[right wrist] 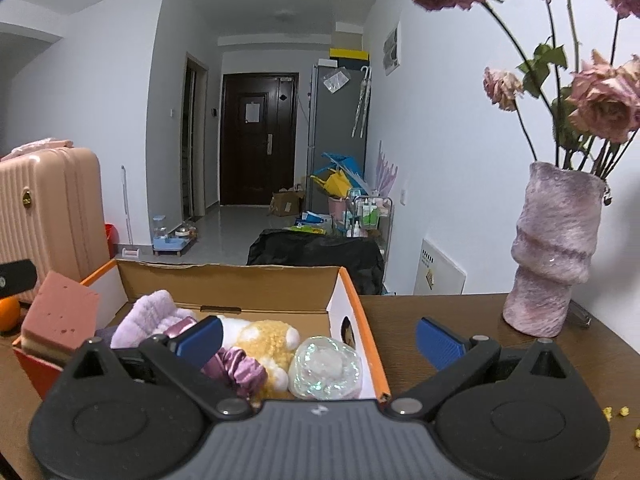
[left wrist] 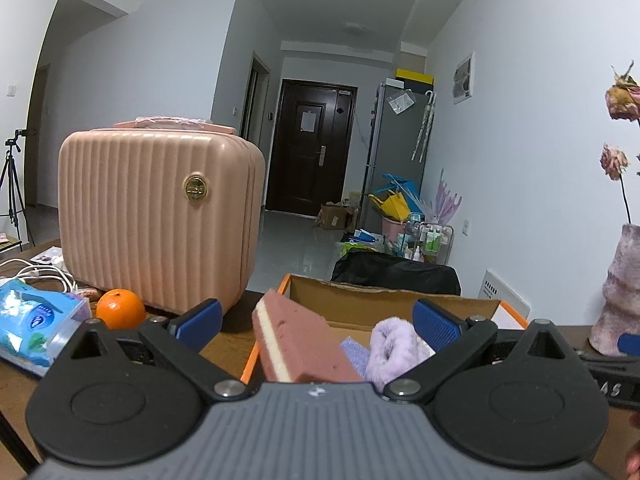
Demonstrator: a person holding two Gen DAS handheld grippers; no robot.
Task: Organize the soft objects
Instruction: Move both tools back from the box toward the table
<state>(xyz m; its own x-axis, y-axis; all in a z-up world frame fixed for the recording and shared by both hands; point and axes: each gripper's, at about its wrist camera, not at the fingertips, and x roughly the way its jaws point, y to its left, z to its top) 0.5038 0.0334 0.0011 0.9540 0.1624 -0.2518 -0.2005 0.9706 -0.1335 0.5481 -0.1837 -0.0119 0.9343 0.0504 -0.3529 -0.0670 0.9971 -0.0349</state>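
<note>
The orange-edged cardboard box [right wrist: 356, 320] sits low centre in both views, its right wall ending on bare brown worktop [right wrist: 460, 312] that runs clear to the ribbed pink vase [right wrist: 554, 252] at right. The left gripper [left wrist: 316, 322] has its jaws spread wide and empty, a pink sponge block [left wrist: 296, 340] leaning on the box's left rim between them, a lilac fluffy cloth [left wrist: 390, 344] beside it. The right gripper [right wrist: 318, 340] is likewise wide apart, holding nothing. Only the right wrist view shows a yellow plush toy [right wrist: 268, 344], purple scrunchie [right wrist: 238, 368] and iridescent bundle [right wrist: 326, 368] inside; only the left shows the whole pink case [left wrist: 160, 216], the orange [left wrist: 120, 308] and the wipes pack [left wrist: 36, 324] at lower left
</note>
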